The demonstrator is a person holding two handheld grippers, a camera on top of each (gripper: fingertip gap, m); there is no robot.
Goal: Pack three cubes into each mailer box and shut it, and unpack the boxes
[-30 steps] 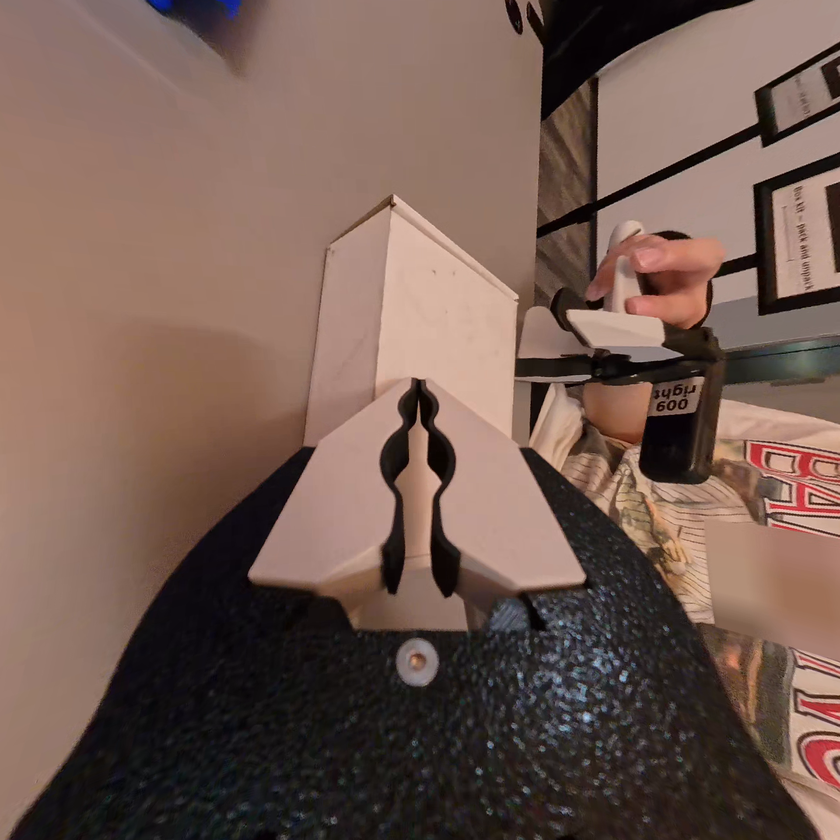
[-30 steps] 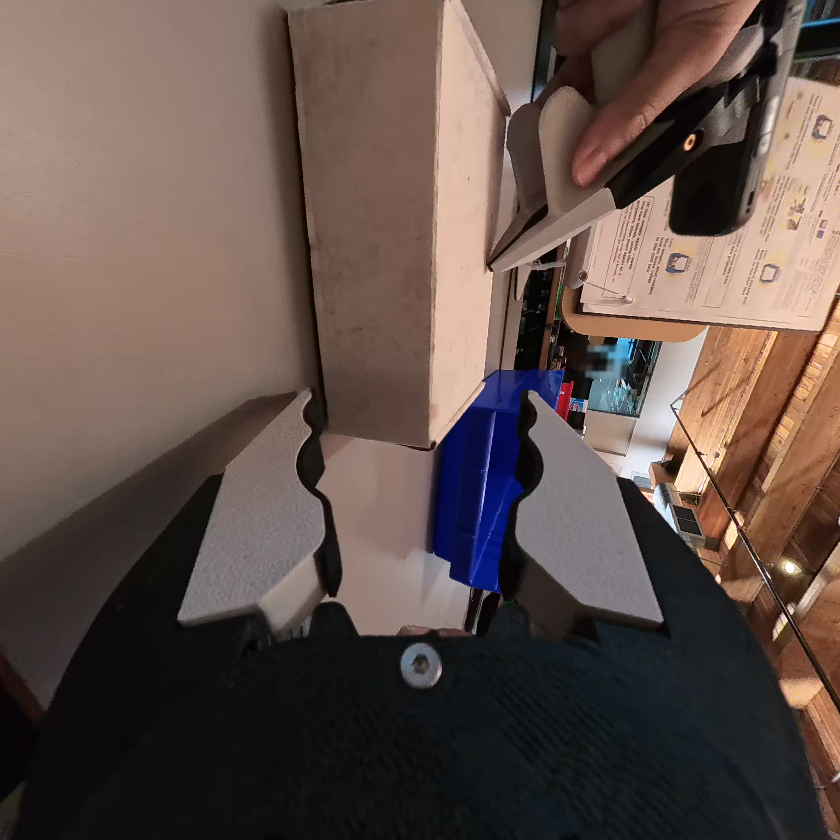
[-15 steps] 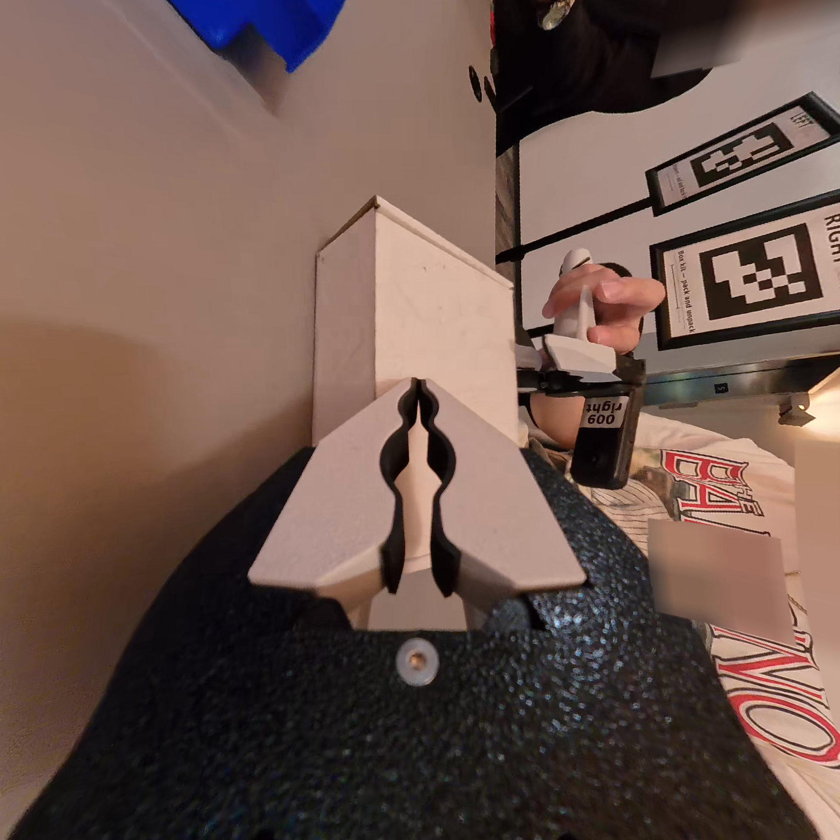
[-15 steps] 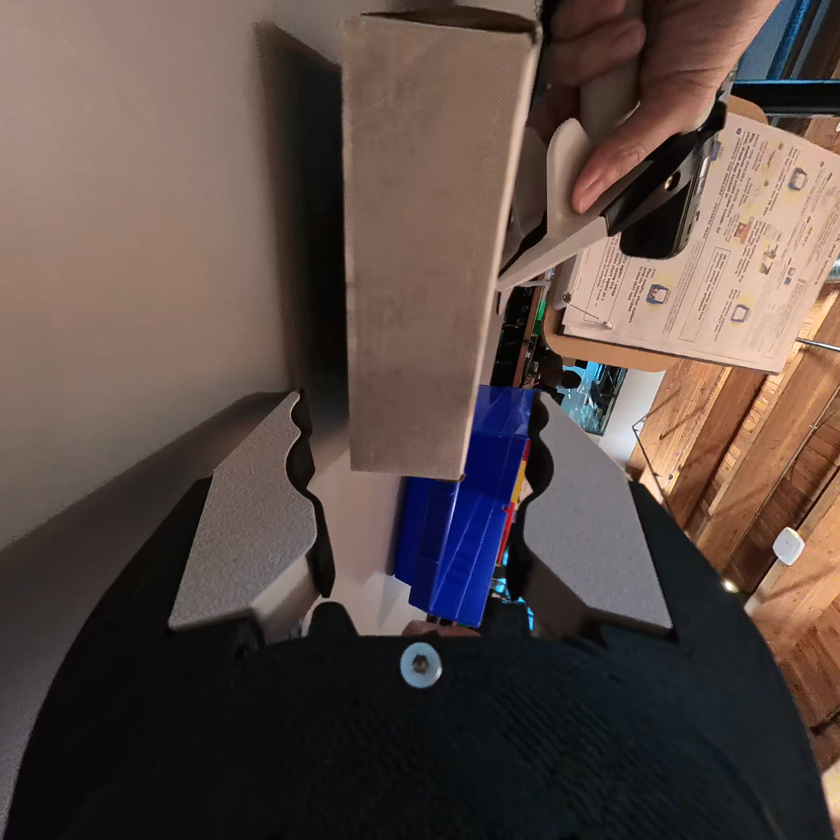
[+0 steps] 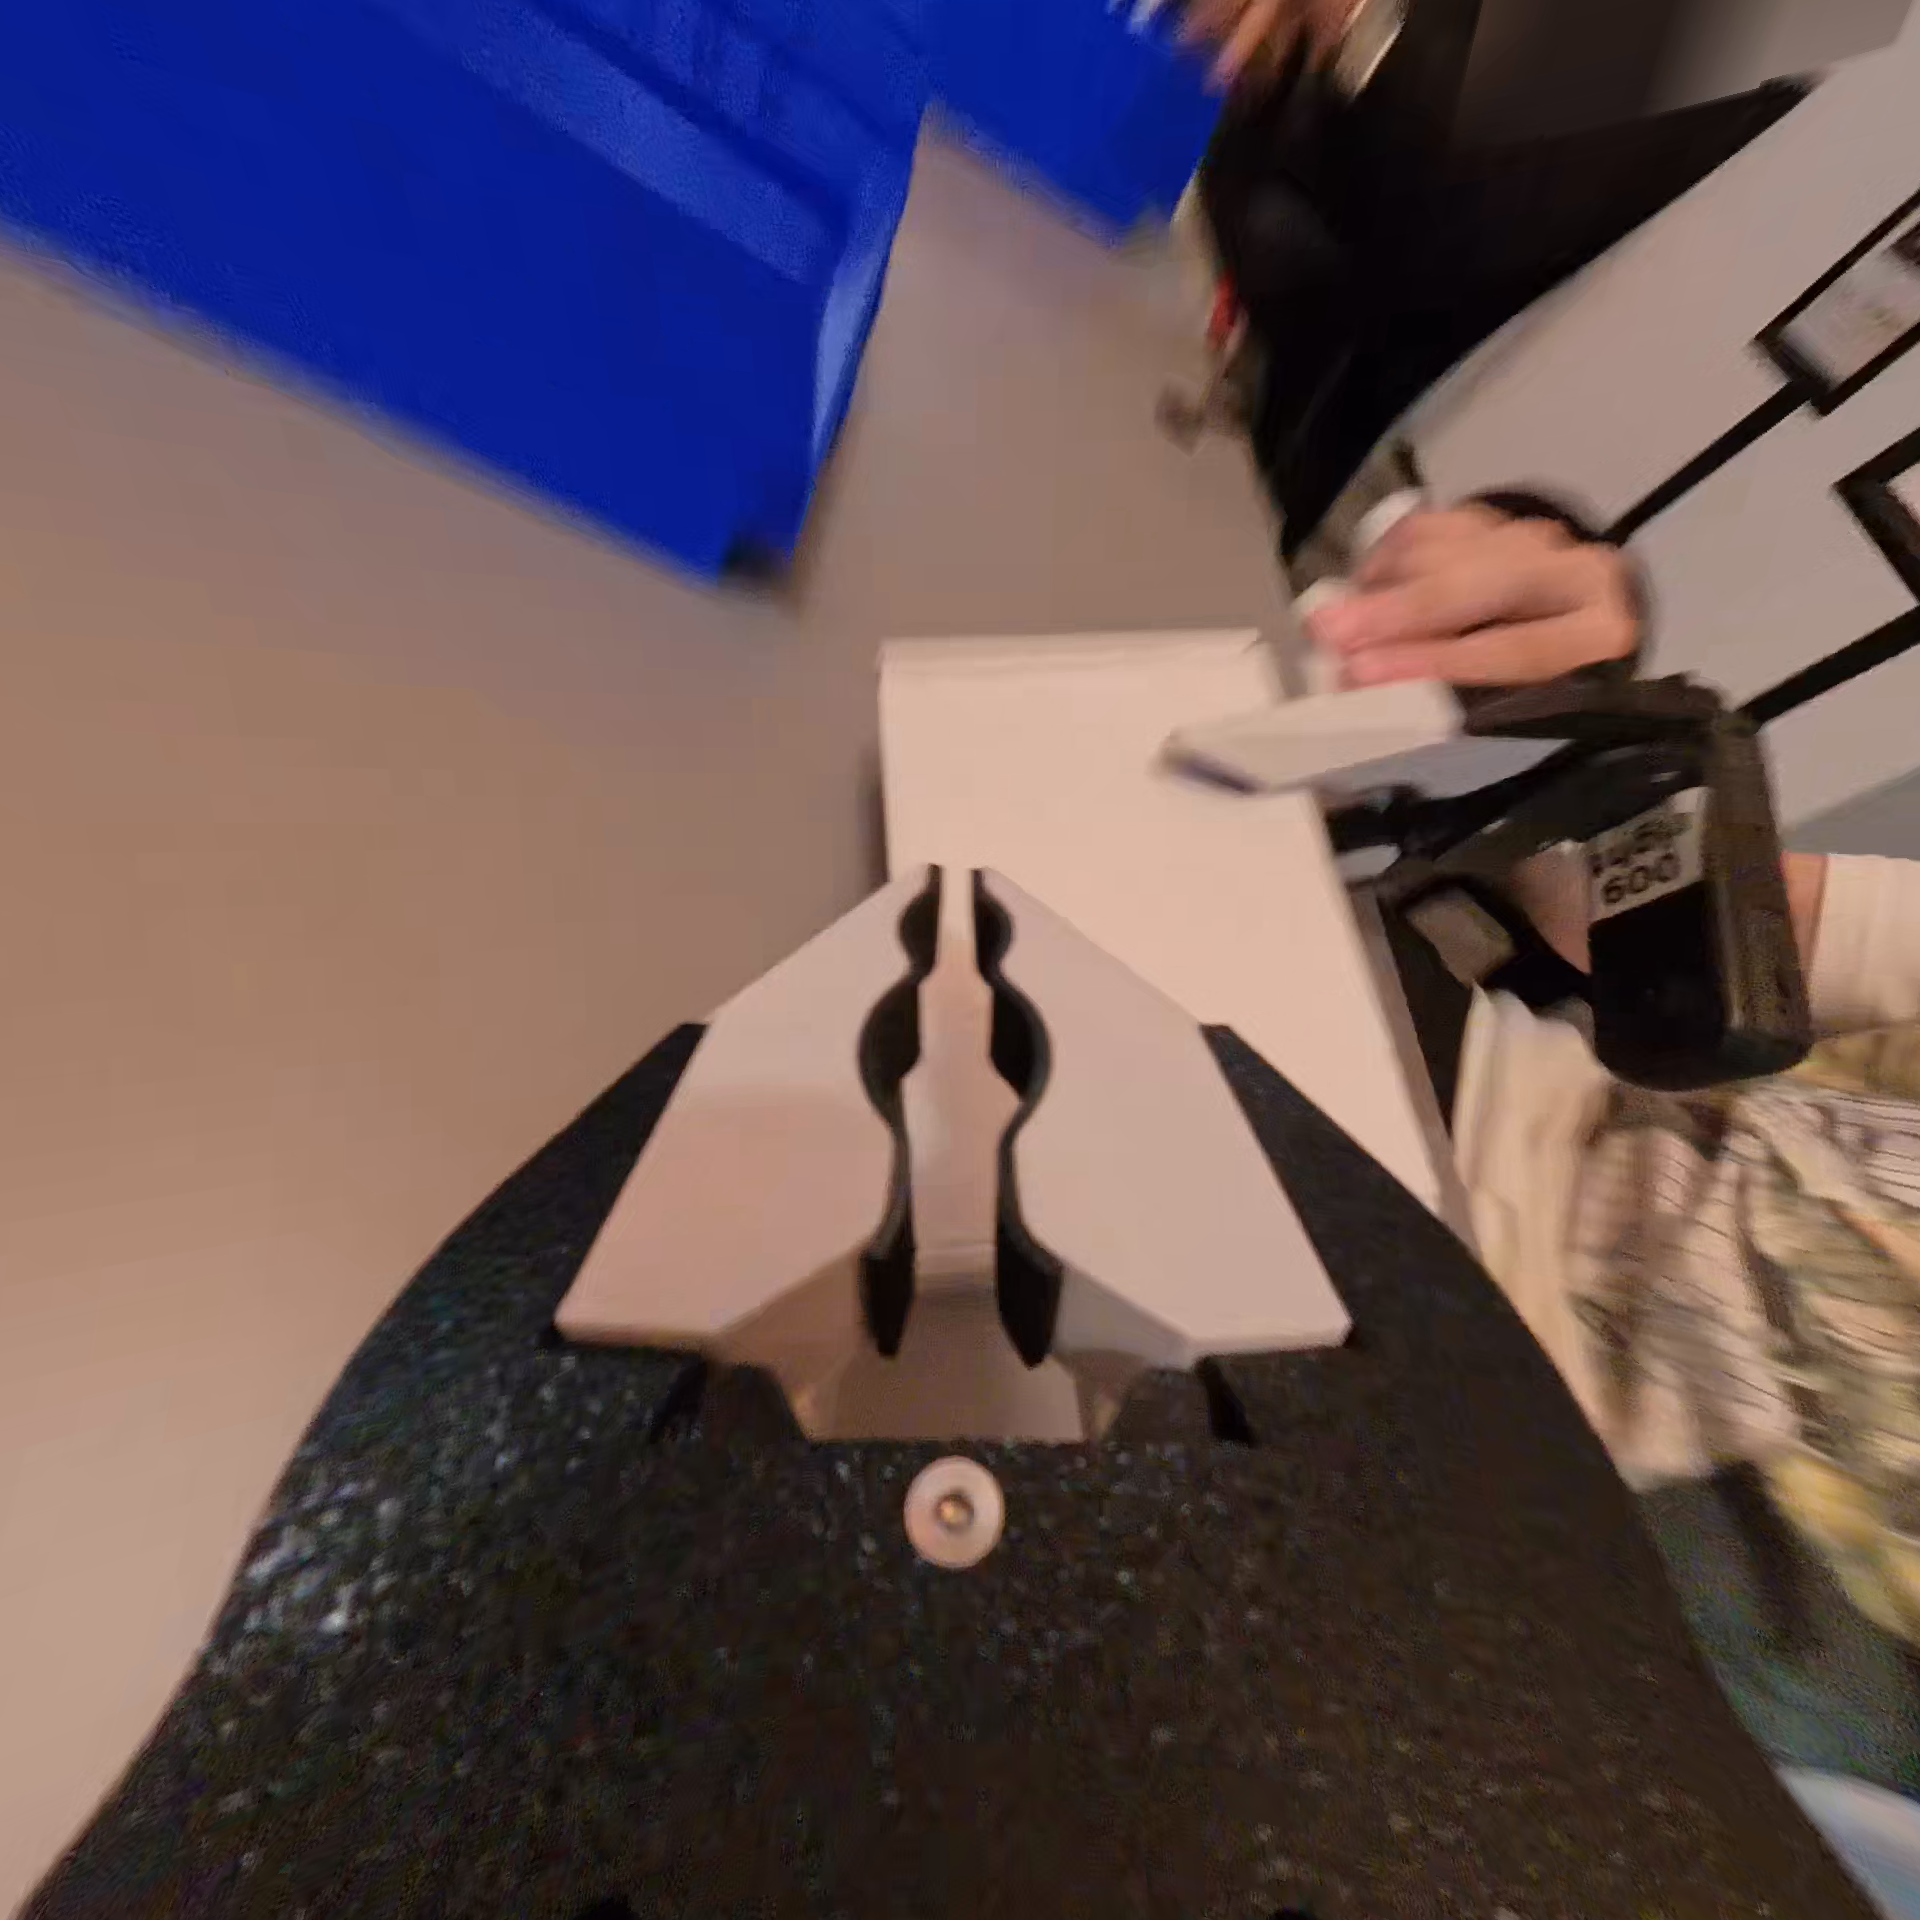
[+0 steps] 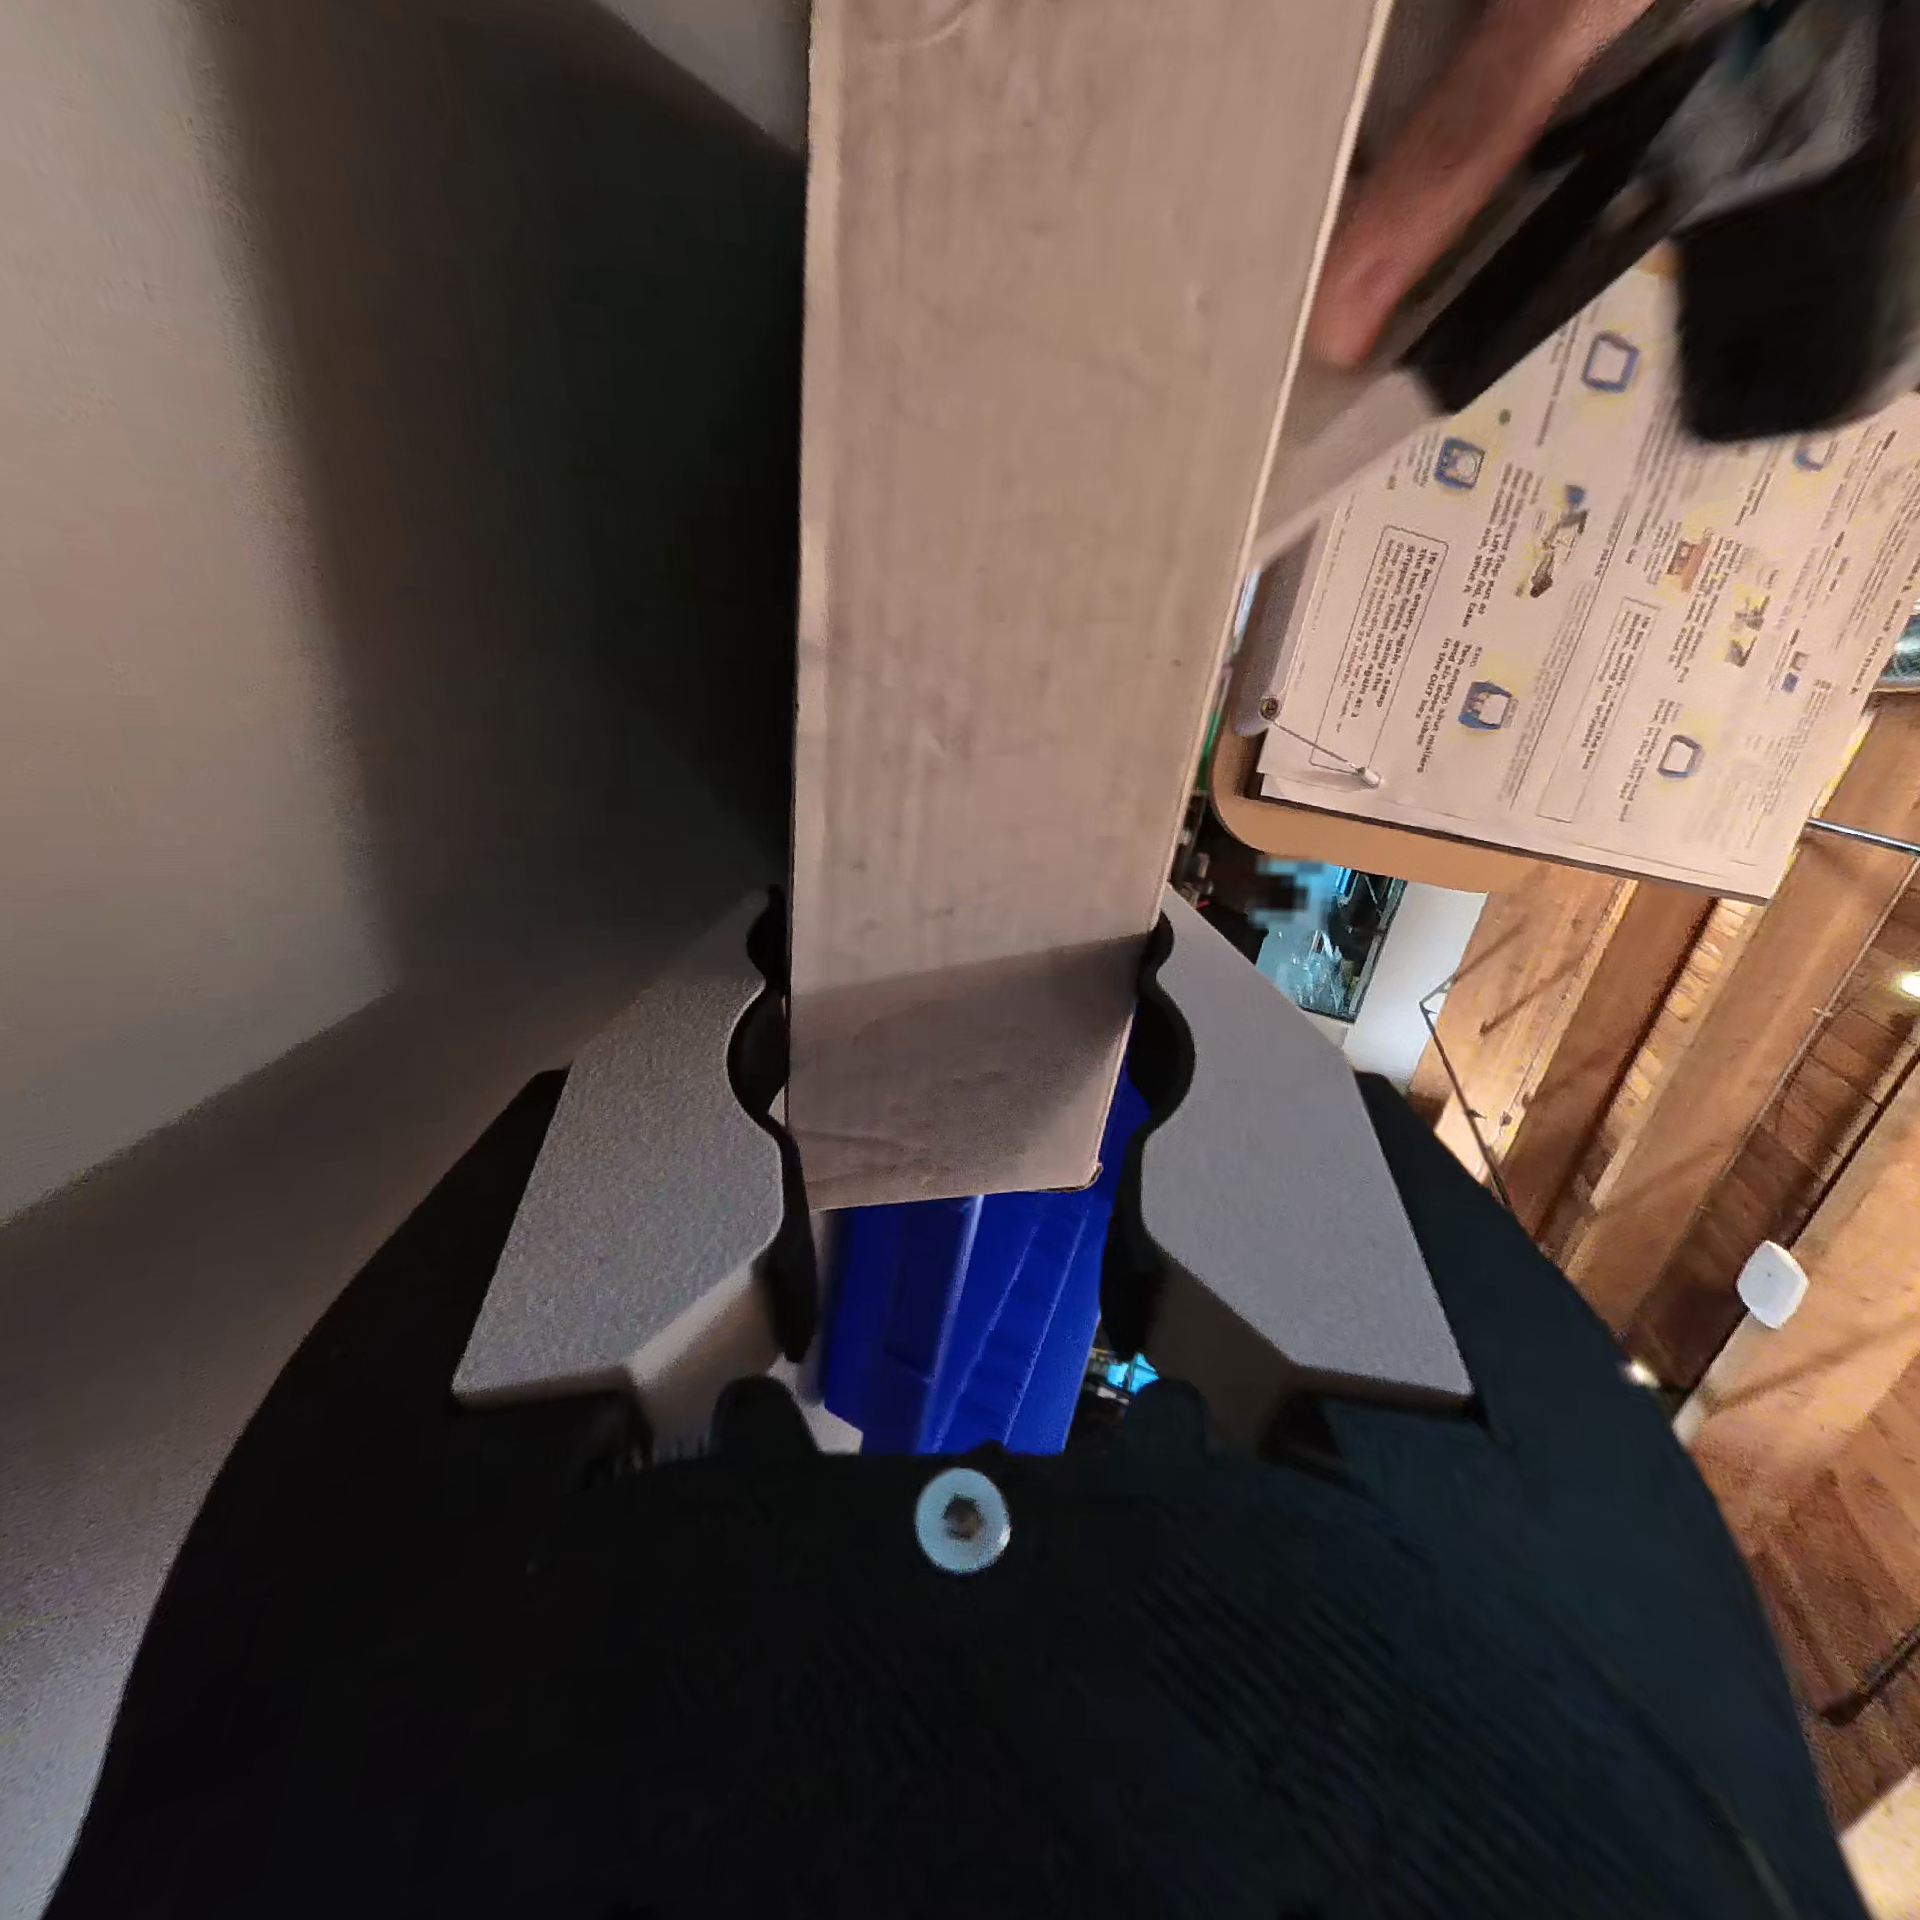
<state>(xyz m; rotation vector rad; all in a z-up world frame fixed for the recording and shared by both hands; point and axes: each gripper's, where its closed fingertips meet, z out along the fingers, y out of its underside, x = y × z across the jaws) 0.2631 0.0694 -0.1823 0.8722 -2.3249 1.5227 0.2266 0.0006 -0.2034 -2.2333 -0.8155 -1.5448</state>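
Cardboard filled the middle of both views: a white mailer box (image 5: 1091, 821) sat at the centre of the left wrist frame, and in the right wrist frame the same box (image 6: 1008, 540) ran from the top edge down to the centre. Whether it rested on the beige counter (image 5: 364, 831) or was lifted clear of it could not be told. The left gripper (image 5: 956, 883) had its jaws pinched almost together on a thin white panel at the near end of the box, with only that panel in the narrow slit between them. The right gripper (image 6: 961, 935) stood with its jaws partly open, one on each side of the box's lower end and touching or nearly touching its two side faces. In the left wrist frame that right gripper (image 5: 1226, 758) appeared at centre right, gripped from above by a hand (image 5: 1475, 603), blurred. A blue bin (image 5: 447, 260) took up the upper left there, and blue plastic (image 6: 966, 1320) showed below the box between the right jaws. A printed sheet (image 6: 1579, 623) hung at the right.
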